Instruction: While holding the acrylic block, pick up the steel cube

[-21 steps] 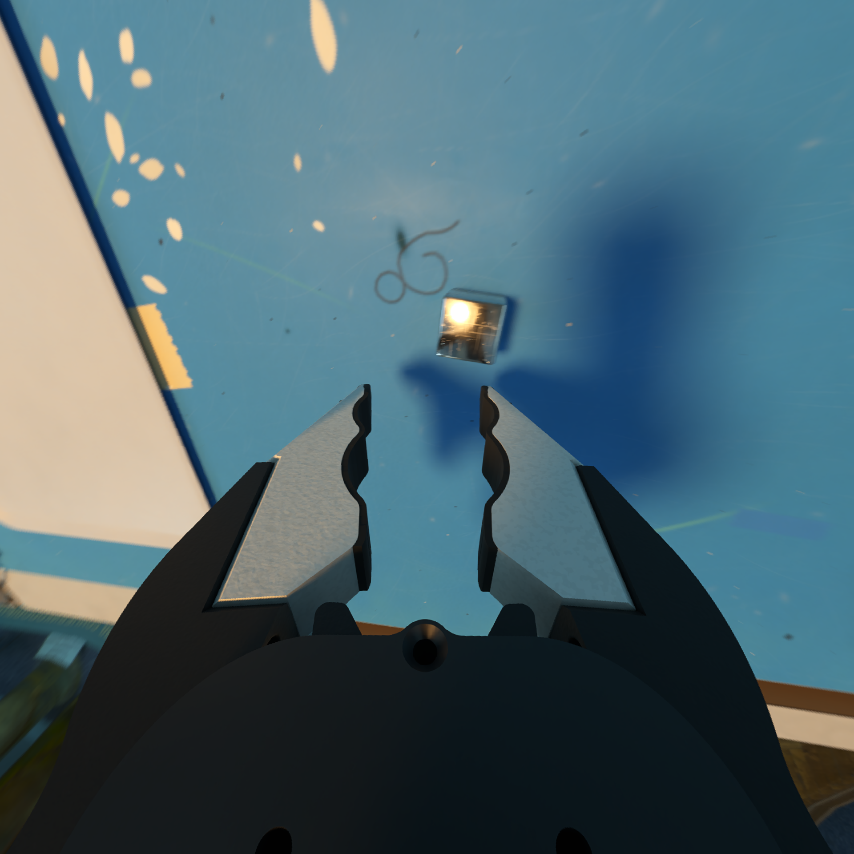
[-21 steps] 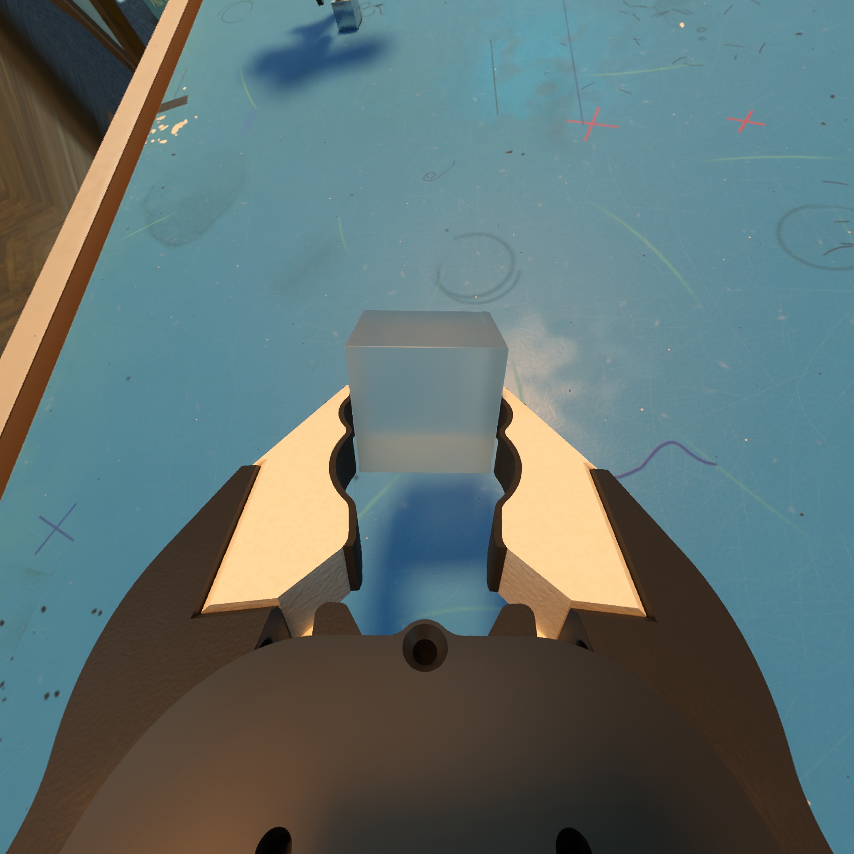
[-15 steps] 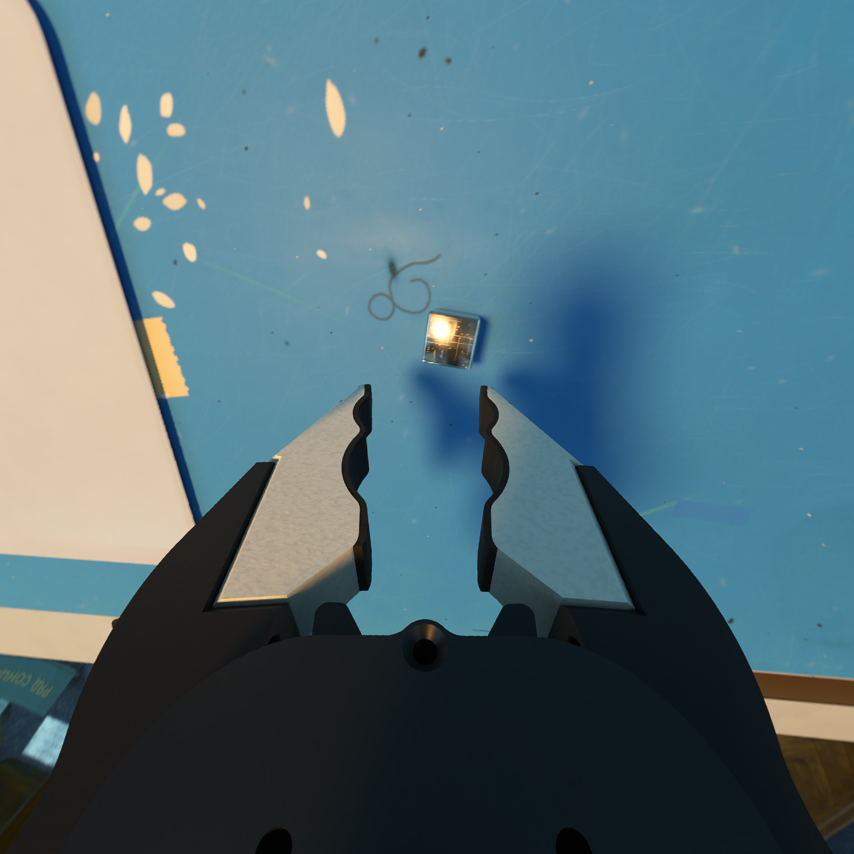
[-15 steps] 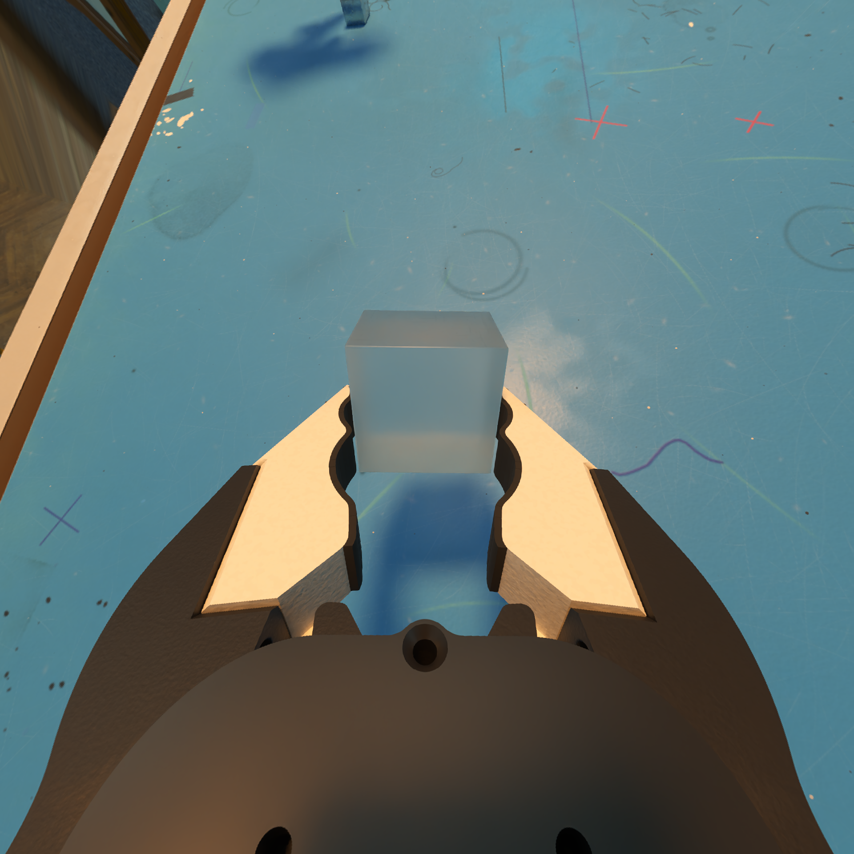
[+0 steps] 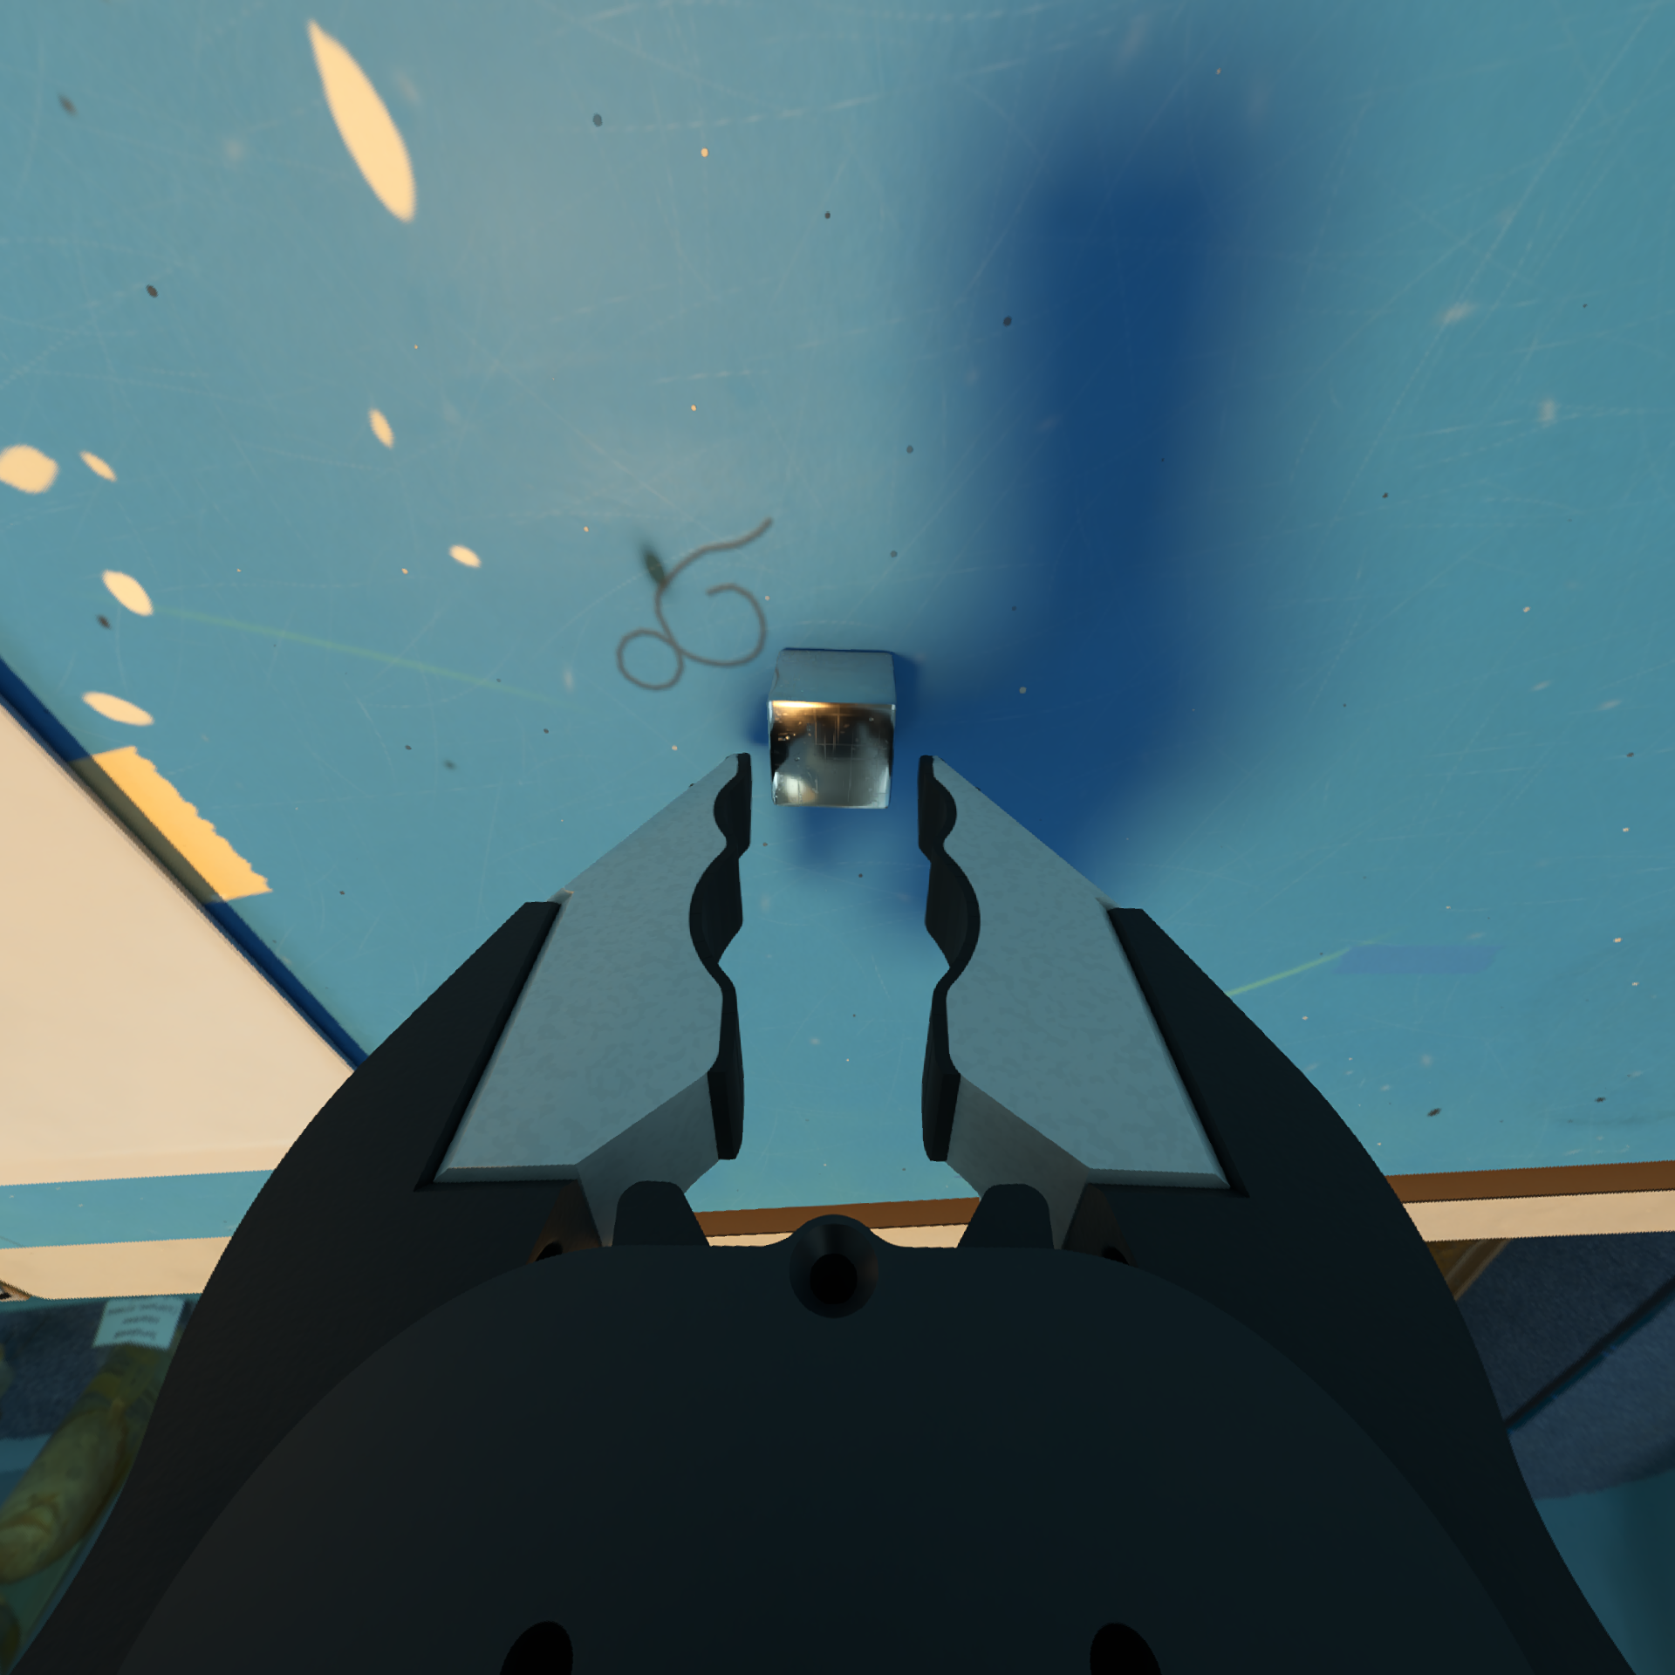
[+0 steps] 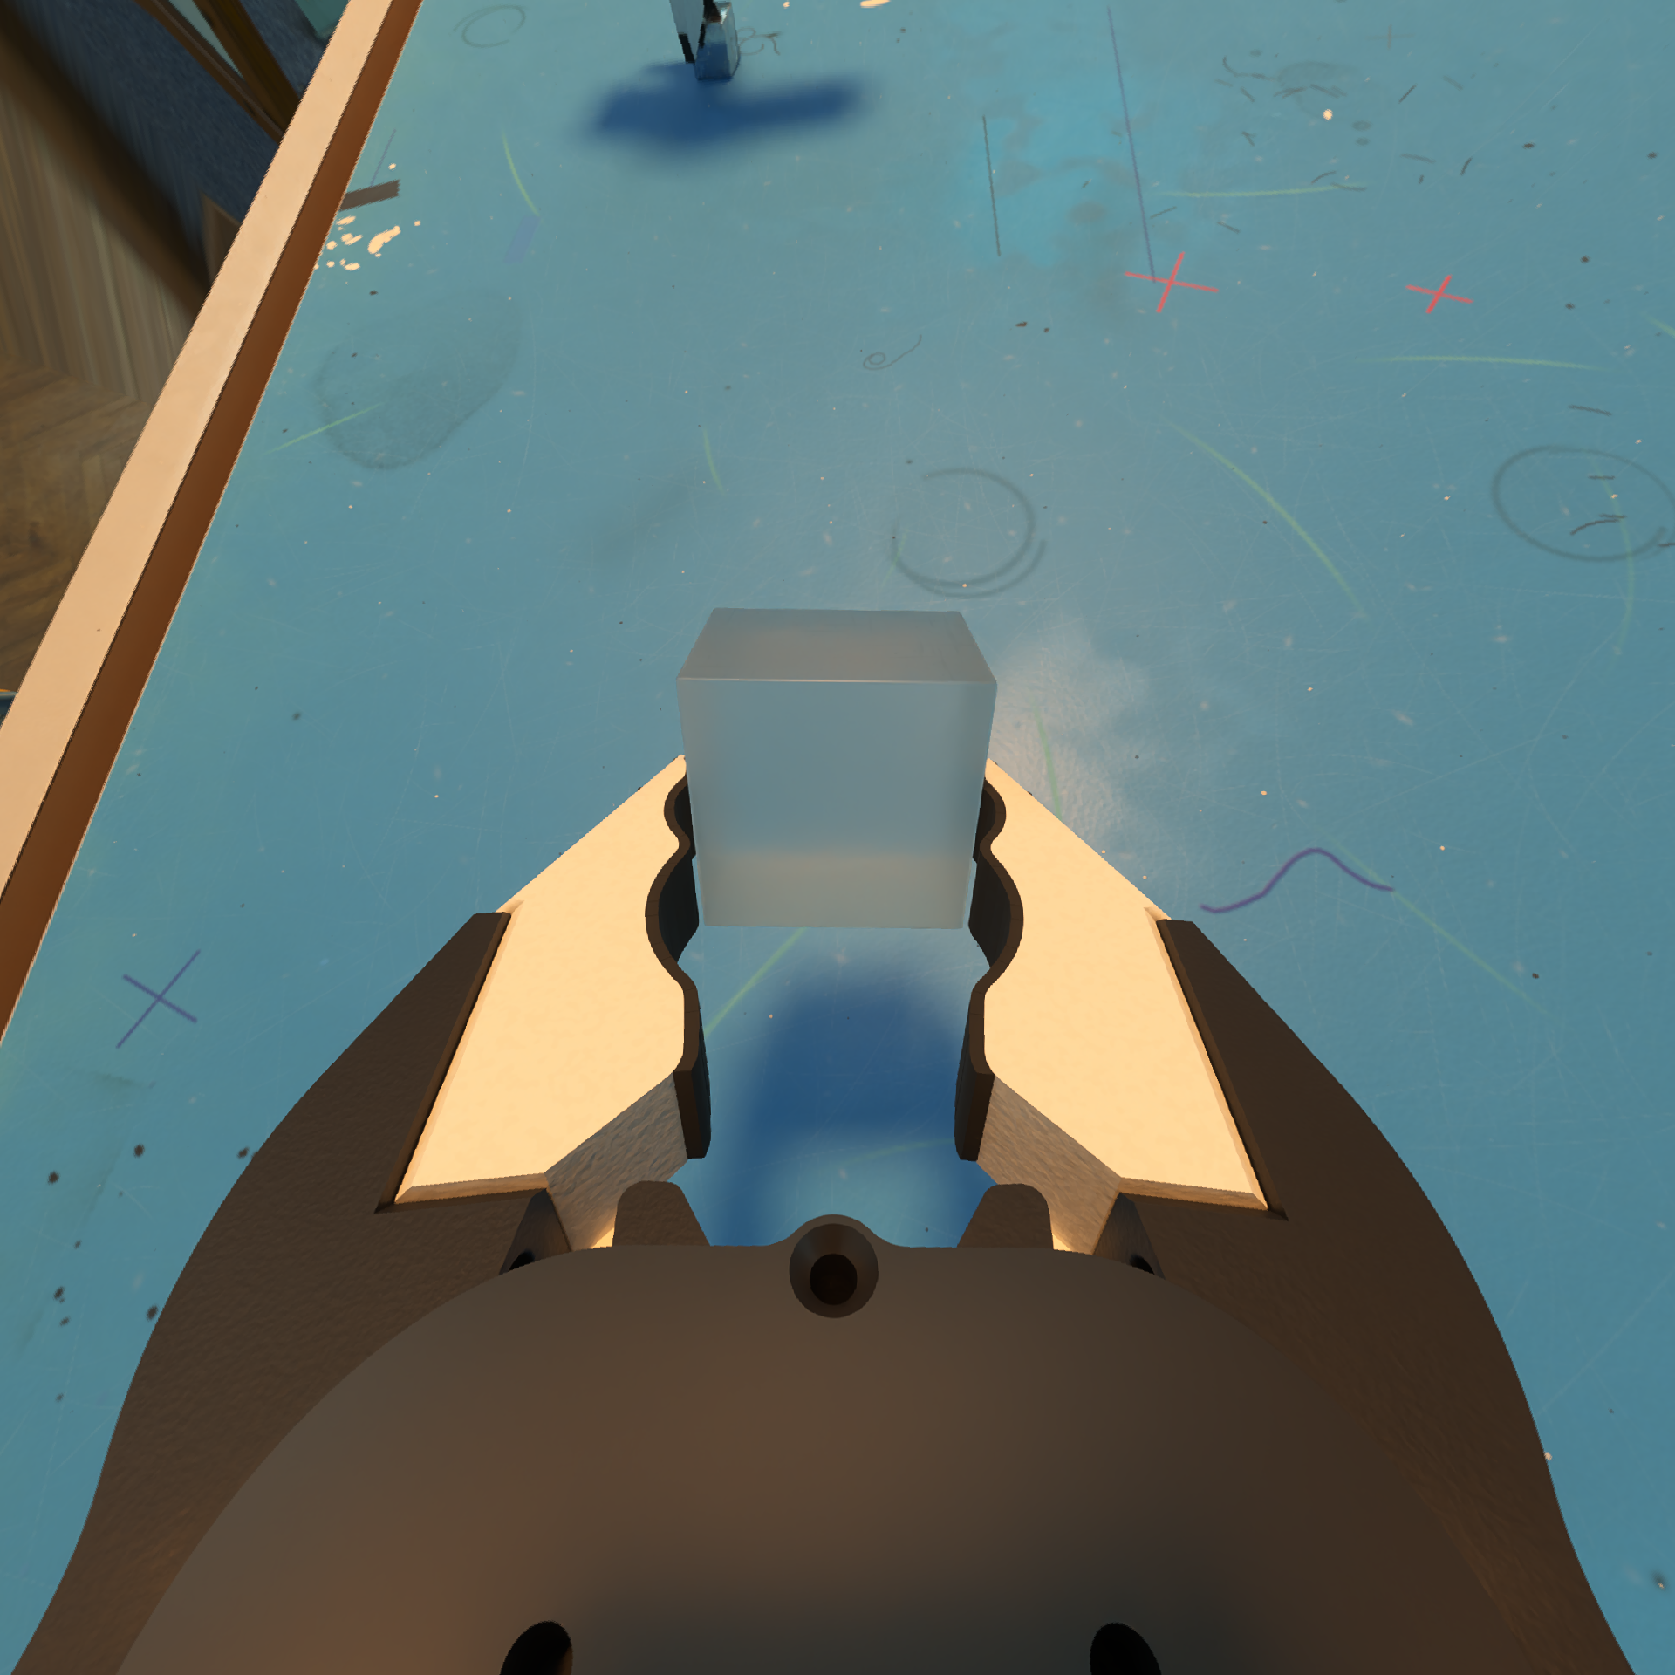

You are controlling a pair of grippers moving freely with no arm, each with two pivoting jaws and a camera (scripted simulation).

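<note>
A small shiny steel cube point(image 5: 831, 736) sits on the blue tabletop point(image 5: 1269, 634), just beyond and partly between the tips of my left gripper point(image 5: 834, 770). The left jaws are open with a gap on each side of the cube. My right gripper point(image 6: 834, 779) is shut on a frosted clear acrylic block point(image 6: 834, 779) and holds it above the table, over its shadow. In the right wrist view the steel cube point(image 6: 721, 50) shows far off at the top edge, with the left gripper's fingers point(image 6: 691, 23) beside it.
A white sheet point(image 5: 118, 997) with a dark blue border lies at the left. The table's wooden edge point(image 5: 1495, 1196) runs close behind the left gripper. In the right wrist view the wooden edge point(image 6: 181, 508) runs along the left, with wood floor point(image 6: 54, 363) beyond. The tabletop carries scribbles and red crosses point(image 6: 1169, 283).
My left gripper has moved down and forward to the steel cube, which now sits at its fingertips. My right gripper still holds the acrylic block and has barely moved.
</note>
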